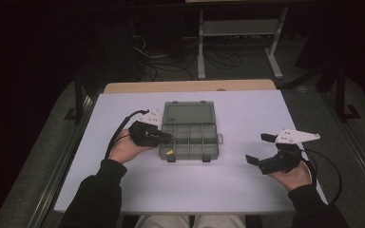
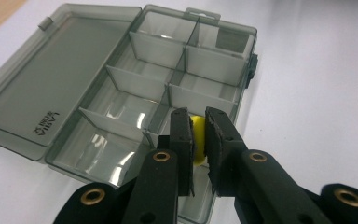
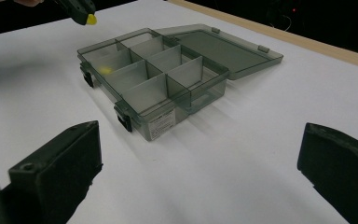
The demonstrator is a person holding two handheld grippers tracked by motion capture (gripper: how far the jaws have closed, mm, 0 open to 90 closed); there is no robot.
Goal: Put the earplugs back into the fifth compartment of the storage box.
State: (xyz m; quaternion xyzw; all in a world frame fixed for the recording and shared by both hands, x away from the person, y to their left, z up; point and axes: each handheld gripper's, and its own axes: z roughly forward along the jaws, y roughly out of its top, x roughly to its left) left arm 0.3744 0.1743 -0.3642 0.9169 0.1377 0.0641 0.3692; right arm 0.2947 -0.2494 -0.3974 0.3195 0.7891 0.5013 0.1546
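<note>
The left gripper (image 2: 198, 135) is clamped on a small yellow piece (image 2: 197, 140), held above the open compartment box (image 2: 121, 93) at its near corner; the right gripper (image 1: 261, 149) rests well apart, jaws wide

High view looks forward and down from above the table's near edge, the open compartment box (image 1: 190, 130) mid-frame and distant. Left gripper view hangs close over the box (image 2: 135, 93); right gripper view faces the box (image 3: 168, 74) low, from farther off.
</note>
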